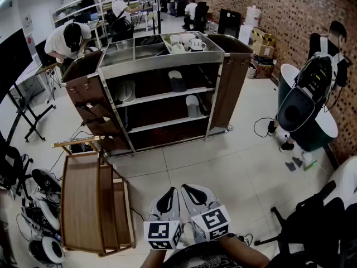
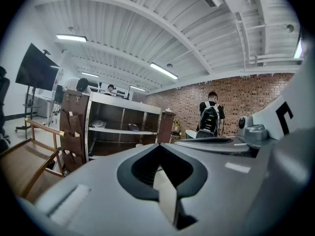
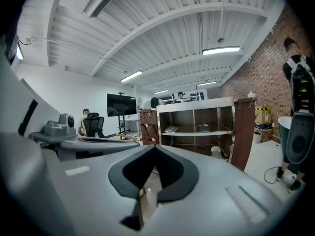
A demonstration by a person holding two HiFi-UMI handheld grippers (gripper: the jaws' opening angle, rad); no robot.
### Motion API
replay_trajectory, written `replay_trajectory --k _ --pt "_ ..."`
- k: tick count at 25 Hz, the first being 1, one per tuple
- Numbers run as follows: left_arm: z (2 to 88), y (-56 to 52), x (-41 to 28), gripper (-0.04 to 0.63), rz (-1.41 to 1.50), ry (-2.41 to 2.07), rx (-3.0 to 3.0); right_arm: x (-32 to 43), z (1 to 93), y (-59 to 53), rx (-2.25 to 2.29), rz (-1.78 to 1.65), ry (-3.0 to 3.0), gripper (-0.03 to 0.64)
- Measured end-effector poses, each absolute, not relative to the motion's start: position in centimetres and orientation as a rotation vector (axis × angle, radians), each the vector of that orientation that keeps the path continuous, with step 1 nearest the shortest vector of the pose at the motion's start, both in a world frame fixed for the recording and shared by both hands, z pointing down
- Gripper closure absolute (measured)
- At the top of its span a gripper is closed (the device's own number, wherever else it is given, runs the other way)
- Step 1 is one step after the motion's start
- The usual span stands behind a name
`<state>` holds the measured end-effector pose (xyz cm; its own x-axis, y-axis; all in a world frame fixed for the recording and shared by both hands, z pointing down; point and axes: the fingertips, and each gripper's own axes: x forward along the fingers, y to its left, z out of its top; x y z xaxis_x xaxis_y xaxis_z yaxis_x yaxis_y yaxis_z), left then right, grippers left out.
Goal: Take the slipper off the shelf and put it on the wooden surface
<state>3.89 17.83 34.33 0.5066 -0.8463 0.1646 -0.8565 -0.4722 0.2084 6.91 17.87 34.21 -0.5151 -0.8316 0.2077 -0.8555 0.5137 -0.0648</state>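
Left gripper: jaws closed tip to tip in the left gripper view, nothing between them. Right gripper: jaws likewise pressed together in the right gripper view, holding nothing. In the head view both sit side by side at bottom centre, over pale floor tiles, tips pointing up the frame toward the shelf cart.

Wooden surface: a slatted wooden trolley top at lower left of the head view, just left of the grippers and apart from them.

The shelf cart stands at upper centre, well apart from both grippers. Upper shelf: a pale slipper in the left bay, a dark slipper in the right bay. Middle shelf, right bay: a second pale slipper. All three are on the shelves. White cups sit on the cart's top tray.

A person with a backpack stands at the right edge by the brick wall.
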Motion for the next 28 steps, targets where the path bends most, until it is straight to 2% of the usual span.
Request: replay_trajectory --k 10,28 --pt "34.4 10.4 5.2 0.591 0.092 -1.456 2.505 8.6 34.0 10.3 1.481 0.253 -2.623 0.617" --pt "33.4 -5.5 12.3 0.591 0.167 -1.518 2.487 14.9 32.3 -5.6 1.396 0.277 -2.708 0.617"
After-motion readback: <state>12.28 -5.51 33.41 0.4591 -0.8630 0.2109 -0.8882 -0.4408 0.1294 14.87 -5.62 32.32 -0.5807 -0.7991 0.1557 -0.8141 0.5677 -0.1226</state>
